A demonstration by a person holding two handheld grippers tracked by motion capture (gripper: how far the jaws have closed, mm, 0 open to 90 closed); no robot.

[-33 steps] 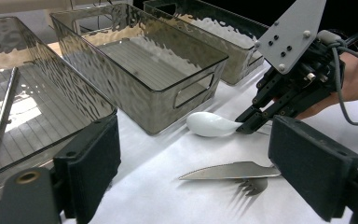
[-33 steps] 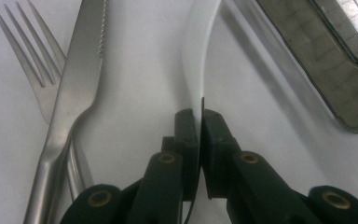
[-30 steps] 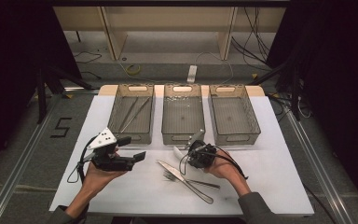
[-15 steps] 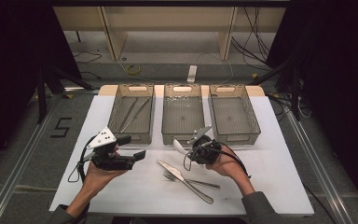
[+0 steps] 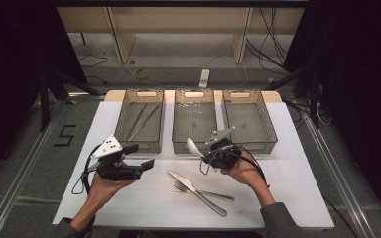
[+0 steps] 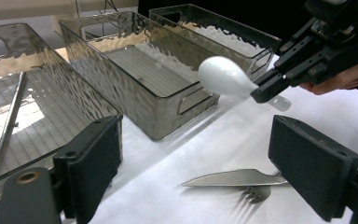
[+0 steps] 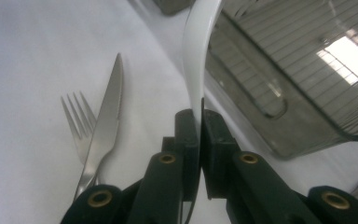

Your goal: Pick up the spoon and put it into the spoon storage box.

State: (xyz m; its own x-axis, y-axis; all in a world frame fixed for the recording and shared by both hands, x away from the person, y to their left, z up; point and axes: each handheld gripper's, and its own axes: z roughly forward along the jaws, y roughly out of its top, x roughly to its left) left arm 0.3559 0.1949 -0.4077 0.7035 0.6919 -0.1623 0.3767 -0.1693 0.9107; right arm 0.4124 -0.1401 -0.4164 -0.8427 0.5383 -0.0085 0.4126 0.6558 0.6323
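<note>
The white spoon is in my right tongs, whose jaws are clamped tight on its handle; the bowl sticks out toward the left, lifted clear of the table just in front of the middle bin. In the right gripper view the handle runs up from between the two closed pads. Below the spoon, toward the near edge of the table, a knife lies across a fork, both flat on the white surface. My left tongs hover over the left part of the table with the jaws wide apart and nothing between them. The left bin holds two thin metal sticks; the right bin stands near the far edge too.
</note>
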